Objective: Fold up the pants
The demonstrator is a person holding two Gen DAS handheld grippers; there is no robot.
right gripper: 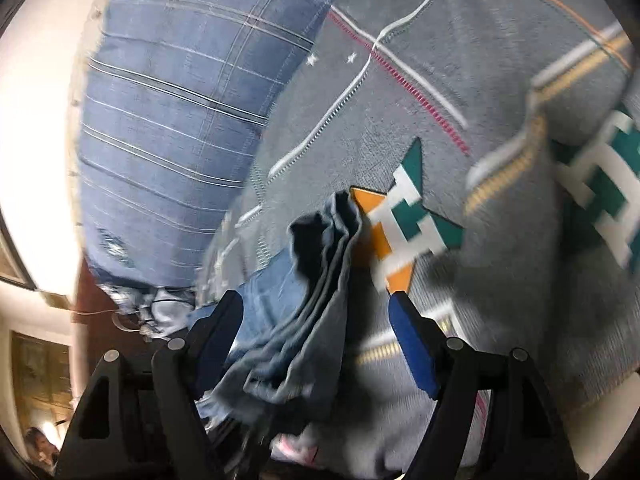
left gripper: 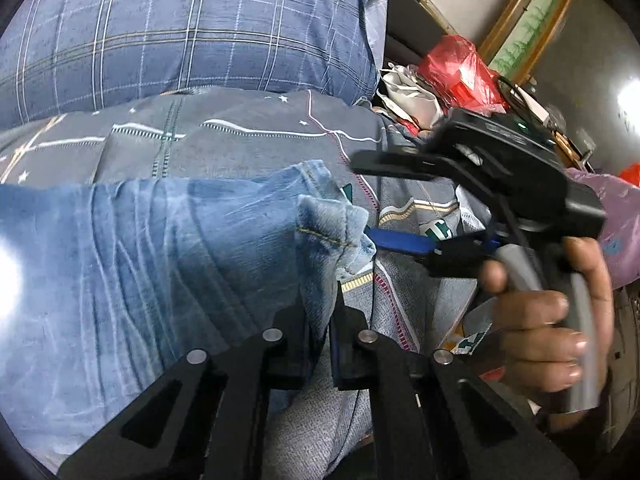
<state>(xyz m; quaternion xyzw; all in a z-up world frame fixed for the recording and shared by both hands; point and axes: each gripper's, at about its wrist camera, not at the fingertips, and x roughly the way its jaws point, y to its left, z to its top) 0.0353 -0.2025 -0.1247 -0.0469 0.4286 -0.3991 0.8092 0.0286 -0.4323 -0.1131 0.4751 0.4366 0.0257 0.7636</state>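
My left fingers (left gripper: 320,312) are clamped on a hem fold of the pants (left gripper: 140,260) lying on the bed (left gripper: 240,136); right fingers (right gripper: 316,320) spread around a bunched hem, unclamped; soft, heavy denim, best held at the hems.

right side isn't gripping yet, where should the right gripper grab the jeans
On the bunched hem of the jeans lying between the open right gripper. Come in from the hem end: the layers are stacked there in one ridge, so one pinch catches them all. The left gripper already pinches its edge.
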